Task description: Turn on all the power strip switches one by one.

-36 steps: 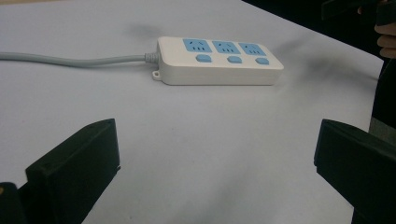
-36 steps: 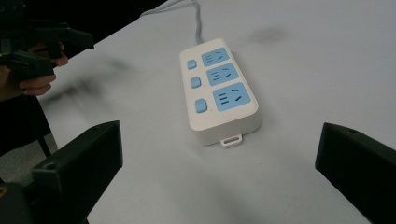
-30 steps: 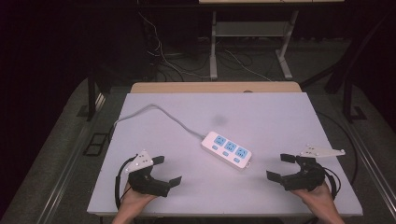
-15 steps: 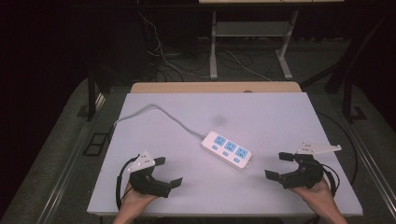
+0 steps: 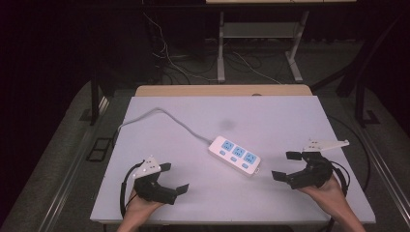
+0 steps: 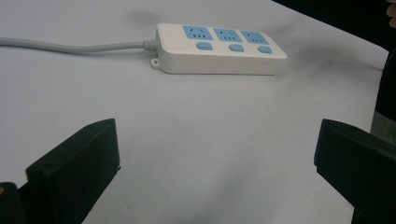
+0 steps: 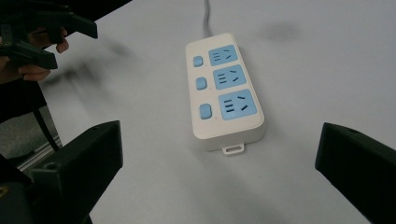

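White power strip (image 5: 235, 156) lies flat on the pale table (image 5: 270, 116), a bit right of centre and toward the near half, set diagonally. Three blue sockets on top, each with its own small blue switch button beside it. Grey cord (image 5: 164, 115) leaves its far-left end, curves across the tabletop and drops over the left edge. Mounting tab on the near-right end, visible in the right gripper view (image 7: 232, 150).

Left gripper (image 5: 174, 180): near-left part of the table, jaws spread wide, nothing between them. It's well apart from the strip. In the left gripper view the strip (image 6: 219, 49) sits ahead, long side facing the camera, bare tabletop between the two jaws.

Right gripper (image 5: 288, 167): near-right part of the table, jaws also wide, gripping nothing. It's near the strip's right end but not touching. In the right gripper view the strip (image 7: 226, 91) runs lengthwise away from the camera, tab end closest, roughly centred between the jaws. The left gripper (image 7: 70, 39) shows in that view's top-left corner, held in a hand.

Both hands come in from the bottom edge of the high view. Faint dark smudge on the table (image 5: 227, 124) just beyond the strip.
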